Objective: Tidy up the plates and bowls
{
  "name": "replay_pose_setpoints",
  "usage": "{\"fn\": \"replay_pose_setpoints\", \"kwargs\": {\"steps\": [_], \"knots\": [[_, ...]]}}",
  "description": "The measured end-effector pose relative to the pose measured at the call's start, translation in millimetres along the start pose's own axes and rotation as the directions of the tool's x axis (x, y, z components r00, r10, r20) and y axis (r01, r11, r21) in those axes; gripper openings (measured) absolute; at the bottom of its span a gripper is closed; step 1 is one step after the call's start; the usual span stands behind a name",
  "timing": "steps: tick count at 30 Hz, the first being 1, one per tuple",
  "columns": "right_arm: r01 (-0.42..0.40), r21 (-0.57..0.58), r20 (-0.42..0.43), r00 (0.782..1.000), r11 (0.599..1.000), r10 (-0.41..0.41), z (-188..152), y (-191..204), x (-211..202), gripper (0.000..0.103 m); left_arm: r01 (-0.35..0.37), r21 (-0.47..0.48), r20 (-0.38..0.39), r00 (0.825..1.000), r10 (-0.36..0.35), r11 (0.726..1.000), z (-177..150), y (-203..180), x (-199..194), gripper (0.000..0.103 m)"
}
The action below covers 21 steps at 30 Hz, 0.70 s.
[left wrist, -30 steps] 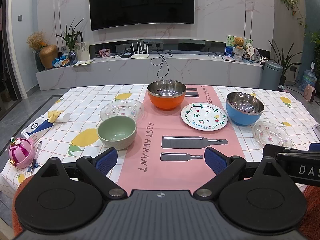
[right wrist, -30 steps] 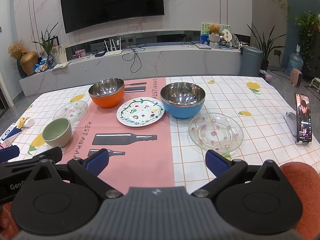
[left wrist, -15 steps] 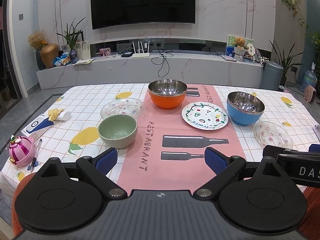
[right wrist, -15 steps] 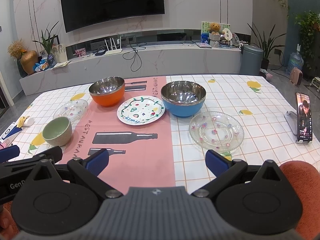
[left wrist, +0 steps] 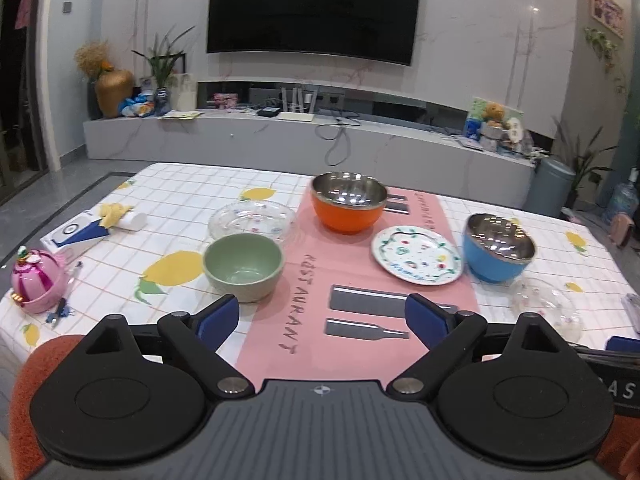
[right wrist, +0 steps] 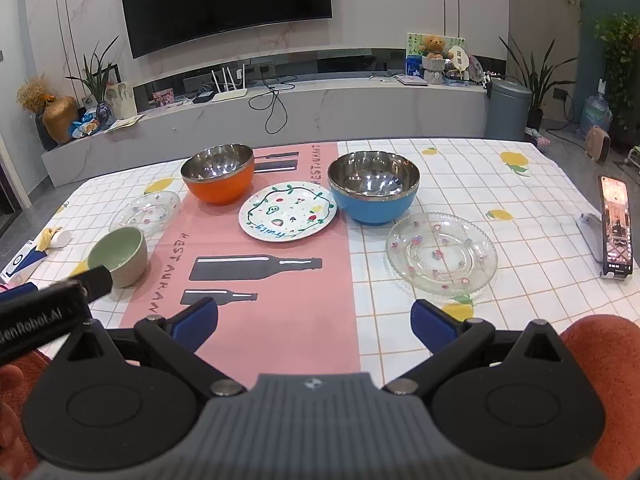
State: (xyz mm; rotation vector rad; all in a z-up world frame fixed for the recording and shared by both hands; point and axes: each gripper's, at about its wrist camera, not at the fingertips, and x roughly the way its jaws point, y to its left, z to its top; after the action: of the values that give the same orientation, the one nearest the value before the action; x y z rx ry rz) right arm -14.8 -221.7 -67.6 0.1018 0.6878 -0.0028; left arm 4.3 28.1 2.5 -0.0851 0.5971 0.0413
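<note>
Left tongs (left wrist: 322,318) and right tongs (right wrist: 314,322) both hang released and empty, low in frame, above the bench (right wrist: 460,168); green bowl (left wrist: 243,266) sits left of centre.

The room is lit evenly from overhead; small bright spots are reflected on the glossy wall (left wrist: 500,32). Highlights are seen inside the orange bowl (left wrist: 348,202) and the blue bowl (right wrist: 374,188). Only soft, faint shadows are cast under the dishes. Straight lines are bent toward the edges by the fisheye lens, and the corners are darkened. The left view is slightly blurred, most beyond the right finger; the right view is sharper.
</note>
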Motion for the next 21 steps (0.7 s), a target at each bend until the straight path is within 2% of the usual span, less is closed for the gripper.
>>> {"fn": "replay_pose_setpoints", "kwargs": {"steps": [6, 10, 14, 16, 18, 21], "knots": [[-0.010, 0.001, 0.026, 1.000, 1.000, 0.010, 3.9, 5.1, 8.1, 0.100, 0.035, -0.011, 0.035, 0.999, -0.035, 0.999, 5.3, 6.4, 6.7, 0.103], [-0.030, -0.006, 0.019, 0.999, 1.000, 0.031, 10.6, 13.0, 21.4, 0.100, 0.095, -0.061, 0.013, 0.995, -0.094, 0.994, 12.6, 17.6, 19.8, 0.103], [-0.094, -0.006, -0.027, 0.995, 0.996, 0.094, 22.0, 26.8, 43.5, 0.100, 0.050, -0.095, 0.031, 0.998, -0.047, 0.994, 19.9, 30.0, 32.3, 0.103], [-0.135, -0.015, -0.051, 0.990, 0.991, 0.134, 28.7, 36.8, 55.7, 0.100, 0.025, -0.110, 0.034, 0.999, -0.021, 0.994, 27.0, 39.4, 41.7, 0.094], [-0.171, -0.011, -0.077, 0.982, 0.985, 0.170, 38.1, 48.3, 70.7, 0.099, -0.016, -0.145, 0.027, 0.999, 0.020, 0.989, 35.0, 49.3, 52.3, 0.091], [-0.198, -0.010, -0.109, 0.974, 0.980, 0.196, 51.0, 70.5, 95.6, 0.090, -0.091, -0.176, 0.001, 0.996, 0.093, 0.980, 46.2, 64.8, 71.9, 0.084]]}}
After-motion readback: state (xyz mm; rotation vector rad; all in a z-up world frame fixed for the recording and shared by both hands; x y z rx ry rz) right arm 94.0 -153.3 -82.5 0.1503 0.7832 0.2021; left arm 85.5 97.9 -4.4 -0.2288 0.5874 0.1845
